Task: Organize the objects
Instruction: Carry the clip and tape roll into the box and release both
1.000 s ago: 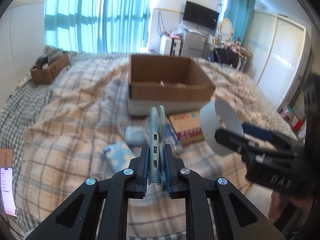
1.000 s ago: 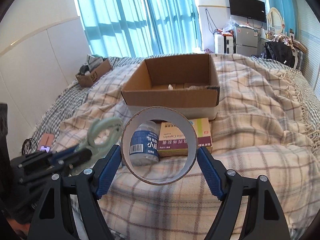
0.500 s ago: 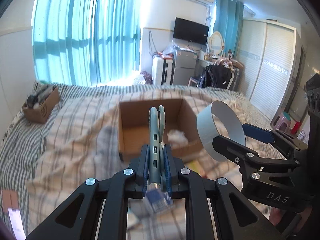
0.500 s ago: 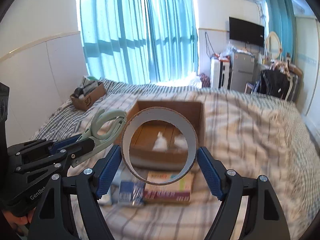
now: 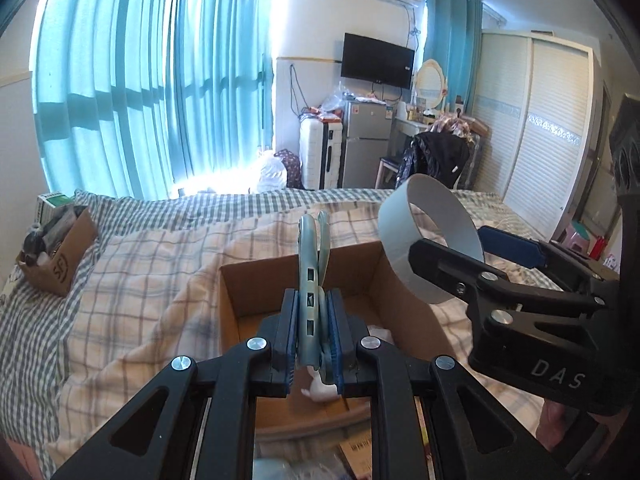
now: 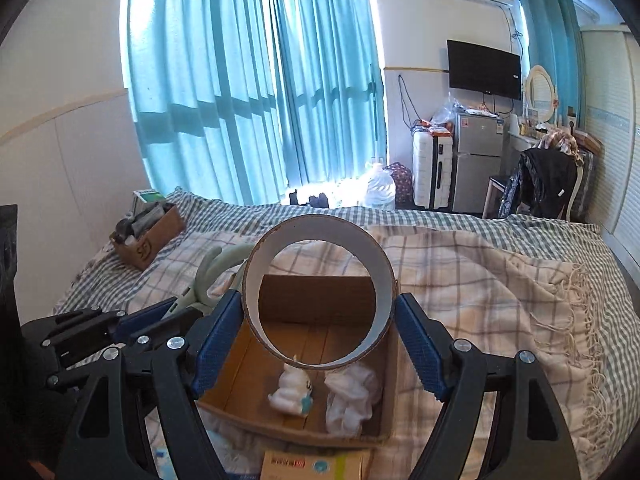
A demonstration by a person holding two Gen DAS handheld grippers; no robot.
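A wide ring of tape (image 6: pixel 320 292) is held between the blue pads (image 6: pixel 420 350) of the right gripper (image 6: pixel 320 344), with its opening turned toward the camera. Under it, an open cardboard box (image 6: pixel 384 400) is seen on the checked blanket (image 6: pixel 480 280). A small white toy (image 6: pixel 290 394) and a crumpled white tissue (image 6: pixel 350 394) are lying inside the box. At the left, pale green scissors (image 6: pixel 216 276) are gripped by the left gripper (image 6: pixel 176 312), handles pointing up, just beside the ring. A printed packet (image 6: pixel 316 466) is partly seen at the bottom edge. A smaller box (image 6: pixel 150 236) is placed far left on the bed.
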